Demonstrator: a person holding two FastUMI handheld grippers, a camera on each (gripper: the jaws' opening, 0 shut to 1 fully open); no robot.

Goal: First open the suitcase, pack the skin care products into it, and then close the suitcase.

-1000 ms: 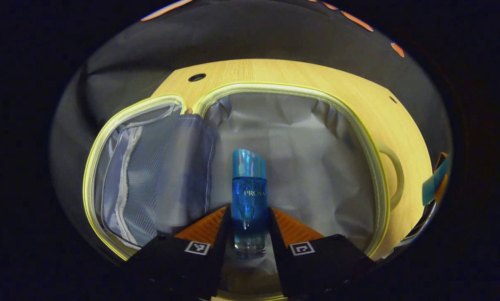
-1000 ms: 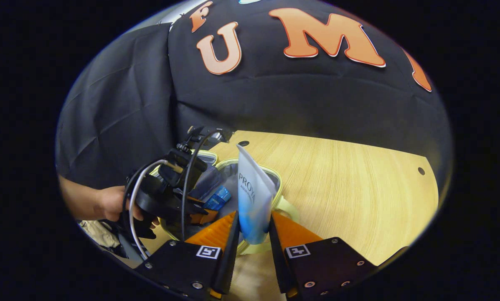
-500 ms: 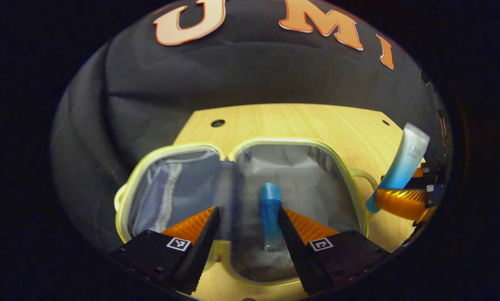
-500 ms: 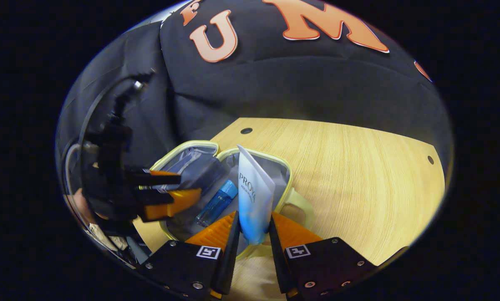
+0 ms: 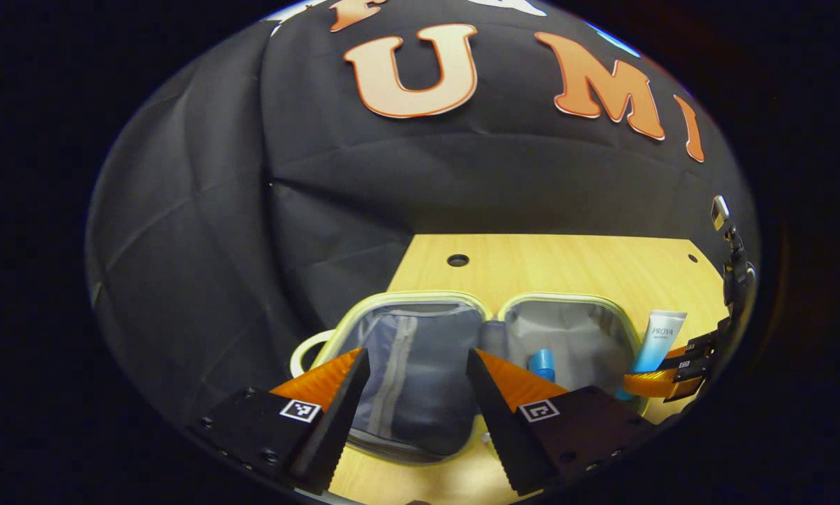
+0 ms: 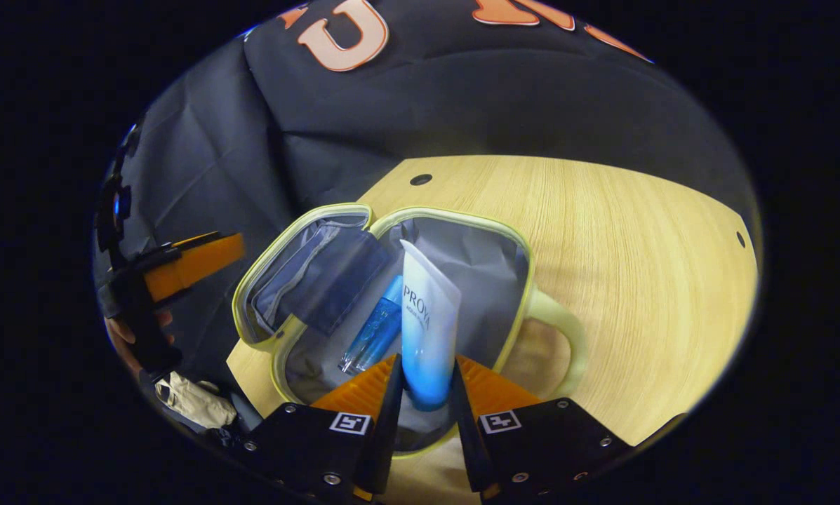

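The right gripper (image 6: 423, 382) pinches a white-and-blue tube (image 6: 427, 330) above the open suitcase (image 6: 511, 242) on the wooden table (image 6: 623, 245), where a blue bottle (image 6: 377, 330) lies inside. The left gripper (image 5: 416, 372) hangs spread and empty near the suitcase's lid half.

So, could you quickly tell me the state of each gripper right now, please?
Left gripper: open, holding nothing.
Right gripper: closed on the tube.

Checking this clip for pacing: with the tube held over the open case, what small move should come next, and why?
Probably lower the right gripper and let the tube go into the open suitcase beside the blue bottle. The tube is clamped above the lining, and the left gripper is open and holds nothing.
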